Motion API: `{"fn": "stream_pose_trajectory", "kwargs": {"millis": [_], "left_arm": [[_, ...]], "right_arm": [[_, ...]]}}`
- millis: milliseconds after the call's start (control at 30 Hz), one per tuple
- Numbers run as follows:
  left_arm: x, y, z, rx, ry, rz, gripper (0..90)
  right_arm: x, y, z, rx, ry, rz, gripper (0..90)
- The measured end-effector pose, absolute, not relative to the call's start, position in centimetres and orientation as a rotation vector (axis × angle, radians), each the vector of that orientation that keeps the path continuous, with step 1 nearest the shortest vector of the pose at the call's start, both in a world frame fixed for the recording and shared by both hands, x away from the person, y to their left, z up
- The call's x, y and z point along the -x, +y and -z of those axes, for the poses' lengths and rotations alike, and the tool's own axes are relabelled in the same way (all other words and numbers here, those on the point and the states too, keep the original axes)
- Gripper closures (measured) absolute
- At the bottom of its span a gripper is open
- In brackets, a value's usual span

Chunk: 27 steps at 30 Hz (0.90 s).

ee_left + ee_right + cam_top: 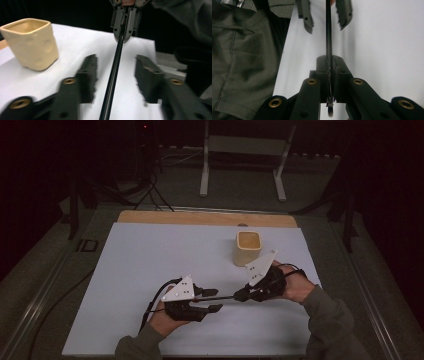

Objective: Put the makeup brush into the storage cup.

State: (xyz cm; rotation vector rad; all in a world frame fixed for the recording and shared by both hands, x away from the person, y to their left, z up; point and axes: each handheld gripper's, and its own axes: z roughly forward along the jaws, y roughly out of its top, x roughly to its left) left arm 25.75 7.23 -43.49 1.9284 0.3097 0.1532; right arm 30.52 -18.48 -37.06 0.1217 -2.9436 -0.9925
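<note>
A: Where are we?

B: I'm mid-handover. My right gripper (329, 72) is clamped on the thin black rod (113, 72); it runs level above the white table (140, 265), between the parted jaws of my left gripper (116, 80), which don't touch it.

A: Next?

B: I'd back the left off, then tip the rod into the cup (247, 247) just beyond my right hand.

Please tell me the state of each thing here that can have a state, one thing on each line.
Thin black rod: clamped at one end, off the table, its free length between the left tool's jaws, which do not touch it.
Left tool: open.
Right tool: shut on the rod.
Beige cup: upright on the white table, nothing seen inside, untouched.
</note>
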Motion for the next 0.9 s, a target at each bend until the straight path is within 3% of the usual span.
{"fn": "stream_pose_trajectory", "kwargs": {"millis": [100,500,900], "left_arm": [[-25.7,6.9,43.3,-1.956,0.315,-0.184,47.4],[-25.7,5.2,42.9,-2.080,0.264,-0.272,64.0],[-26.1,4.2,43.4,-2.186,0.245,-0.230,75.0]], "right_arm": [[-30.6,-18.3,37.2,-0.111,-2.959,0.949,85.2],[-30.5,-17.6,37.9,-0.112,-3.025,0.825,85.1],[-30.3,-17.0,38.2,-0.151,-3.049,0.747,84.9]]}}
